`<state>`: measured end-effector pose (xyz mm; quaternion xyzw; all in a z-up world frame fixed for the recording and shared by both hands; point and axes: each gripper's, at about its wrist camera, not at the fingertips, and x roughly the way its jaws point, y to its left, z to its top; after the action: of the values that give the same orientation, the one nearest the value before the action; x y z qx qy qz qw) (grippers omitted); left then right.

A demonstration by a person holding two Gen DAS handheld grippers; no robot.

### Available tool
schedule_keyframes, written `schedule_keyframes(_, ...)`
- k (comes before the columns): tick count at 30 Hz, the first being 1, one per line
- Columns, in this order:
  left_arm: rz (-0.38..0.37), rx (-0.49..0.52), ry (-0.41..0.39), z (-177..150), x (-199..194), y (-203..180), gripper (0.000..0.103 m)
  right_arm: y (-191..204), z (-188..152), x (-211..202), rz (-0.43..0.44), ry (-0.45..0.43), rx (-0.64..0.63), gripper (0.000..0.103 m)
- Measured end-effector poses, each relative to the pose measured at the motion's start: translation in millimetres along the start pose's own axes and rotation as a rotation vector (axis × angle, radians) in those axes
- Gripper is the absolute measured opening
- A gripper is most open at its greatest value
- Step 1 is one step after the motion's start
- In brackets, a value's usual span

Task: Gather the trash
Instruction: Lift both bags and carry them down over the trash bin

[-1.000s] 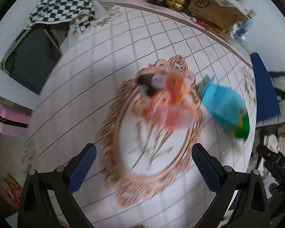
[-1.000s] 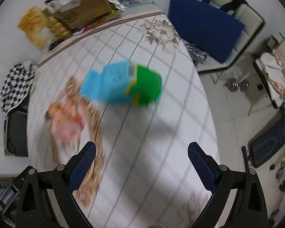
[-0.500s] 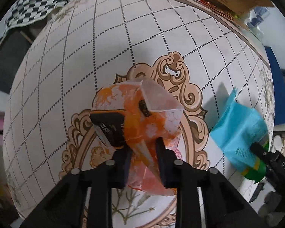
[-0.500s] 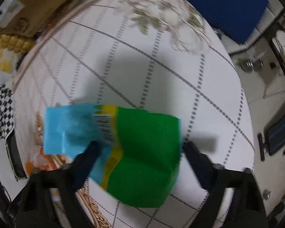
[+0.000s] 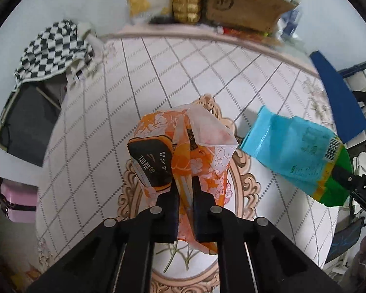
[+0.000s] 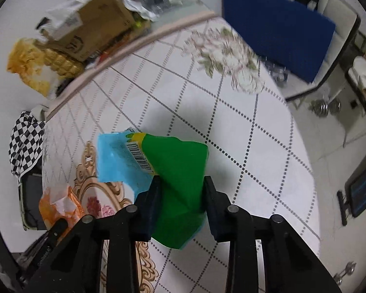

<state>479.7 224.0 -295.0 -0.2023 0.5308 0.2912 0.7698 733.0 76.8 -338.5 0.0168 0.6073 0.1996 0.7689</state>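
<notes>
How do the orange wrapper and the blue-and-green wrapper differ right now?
The crinkled orange plastic wrapper carries a white cloud print and a black label; the blue-and-green plastic wrapper has plain colour blocks and a barcode. The orange one is pinched thin in the left claw, whose jaws are nearly together; the blue-and-green one is bulkier, keeping the right claw wider. Both are empty-looking packets gripped above the patterned tablecloth.

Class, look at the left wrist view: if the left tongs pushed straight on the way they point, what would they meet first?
The left tongs are shut on the orange wrapper, so that comes first. Beyond it, probably the tablecloth around its ornate printed frame, though depth is hard to judge.
</notes>
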Motion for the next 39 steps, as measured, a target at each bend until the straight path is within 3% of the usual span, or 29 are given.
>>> schedule_keyframes(7,-0.032,0.003,-0.086,-16.9,-45.7,23.4,0.006,21.9,-34.5,-60.6,-0.043,-0.114,-0.091,0.032)
schedule_keyframes(12,-0.058,0.029,-0.134,-59.7,-90.4,47.5,0.006,22.1,-88.0,-108.0,-0.057,-0.159,-0.102,0.032)
schedule_keyframes(19,-0.121,0.112,-0.187,-146.4,-149.4,88.9,0.006,11.3,-192.4,-188.6,-0.059,-0.240,-0.072,0.031)
schedule_keyframes(24,-0.186,0.162,-0.187,-216.5,-184.9,118.1,0.006,5.6,-304.1,-249.3,-0.068,-0.297,-0.021,0.031)
schedule_keyframes(29,-0.246,0.215,-0.114,-283.4,-202.6,142.7,0.006,-0.1,-417.9,-289.9,-0.067,-0.291,0.031,0.031)
schedule_keyframes(33,-0.286,0.252,-0.014,-340.9,-197.0,160.6,0.006,-11.5,-505.4,-303.4,-0.076,-0.225,0.043,0.031)
schedule_keyframes(39,-0.270,0.252,0.188,-431.6,-150.1,183.9,0.006,-49.4,-630.6,-283.2,-0.098,-0.025,0.054,0.031)
